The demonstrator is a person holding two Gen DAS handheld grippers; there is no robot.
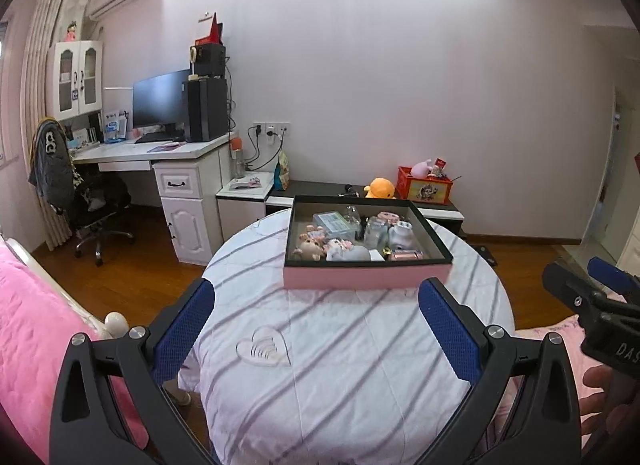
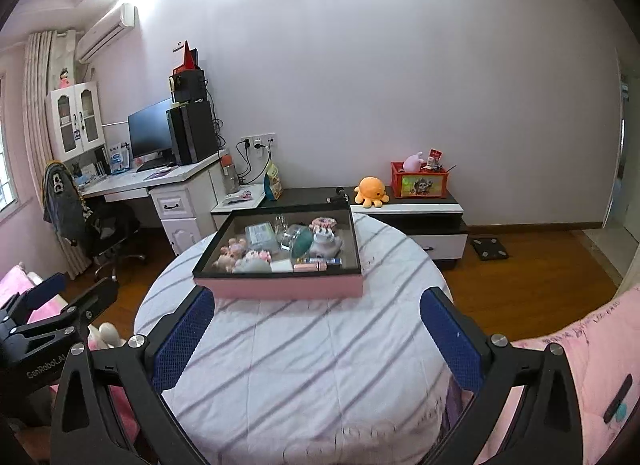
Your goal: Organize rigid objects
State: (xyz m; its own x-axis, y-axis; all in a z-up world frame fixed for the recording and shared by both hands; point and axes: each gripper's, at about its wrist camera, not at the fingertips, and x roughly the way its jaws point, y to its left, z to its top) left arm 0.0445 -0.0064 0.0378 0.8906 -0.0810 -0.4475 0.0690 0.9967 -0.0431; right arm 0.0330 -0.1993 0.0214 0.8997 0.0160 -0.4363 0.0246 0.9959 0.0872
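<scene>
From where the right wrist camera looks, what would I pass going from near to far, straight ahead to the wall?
Open blue-padded right gripper → striped white cloth on the round table → pink-sided tray with a black rim, full of small toys → low black-and-white cabinet → orange plush octopus.

The near half of the round surface (image 1: pixel 320 365) lies bare, open to approach from the near edge. At the far edge the pink tray (image 2: pixel 280 287) blocks the way, its low walls ringing crowded small toys (image 2: pixel 280 249) with little gap between them.
</scene>
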